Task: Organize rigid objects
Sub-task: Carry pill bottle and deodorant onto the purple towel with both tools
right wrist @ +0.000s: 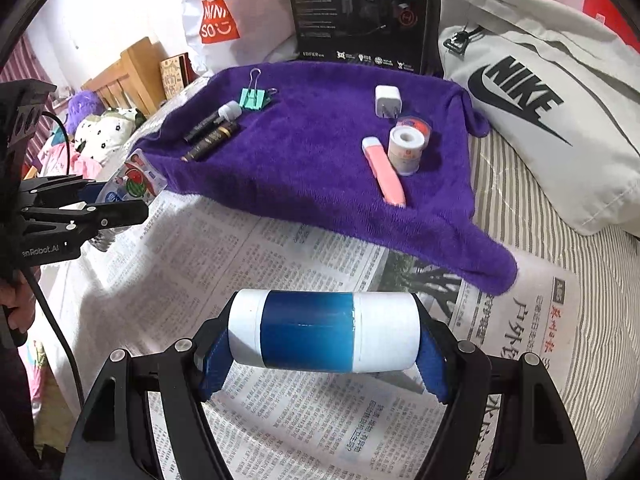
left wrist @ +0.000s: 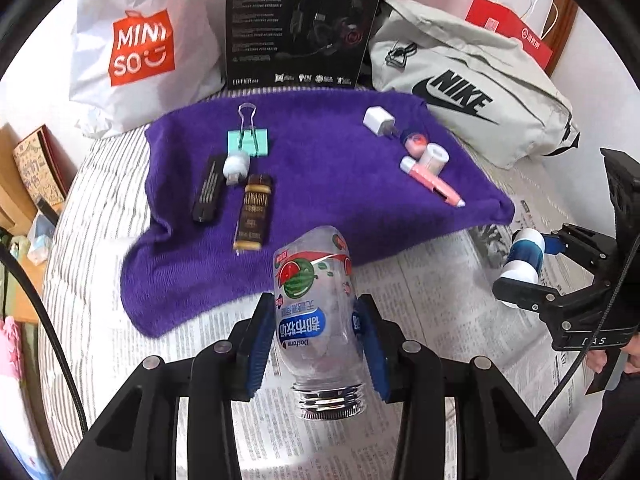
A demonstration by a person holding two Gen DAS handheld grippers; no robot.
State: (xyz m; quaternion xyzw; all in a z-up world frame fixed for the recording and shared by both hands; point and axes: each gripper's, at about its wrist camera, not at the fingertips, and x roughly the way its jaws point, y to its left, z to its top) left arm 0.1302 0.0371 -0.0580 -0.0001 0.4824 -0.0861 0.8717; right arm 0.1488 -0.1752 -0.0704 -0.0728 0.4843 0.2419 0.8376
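My left gripper (left wrist: 316, 340) is shut on a clear plastic bottle (left wrist: 316, 304) with a watermelon label, mouth toward the camera, held above the newspaper (left wrist: 420, 280). It also shows in the right wrist view (right wrist: 136, 184). My right gripper (right wrist: 320, 336) is shut on a blue and white cylinder (right wrist: 320, 332), held sideways by its ends; it also shows in the left wrist view (left wrist: 524, 256). On the purple towel (left wrist: 320, 184) lie a green binder clip (left wrist: 248, 140), a brown tube (left wrist: 254, 216), a black stick (left wrist: 208, 188), a white charger (left wrist: 378, 120), a tape roll (left wrist: 434, 158) and a pink pen (left wrist: 432, 180).
A Miniso bag (left wrist: 140, 48), a black headset box (left wrist: 300, 24) and a grey Nike bag (left wrist: 472, 92) stand behind the towel. Striped bedding (right wrist: 560, 264) lies under the newspaper. Wooden furniture (right wrist: 128, 76) is at the left.
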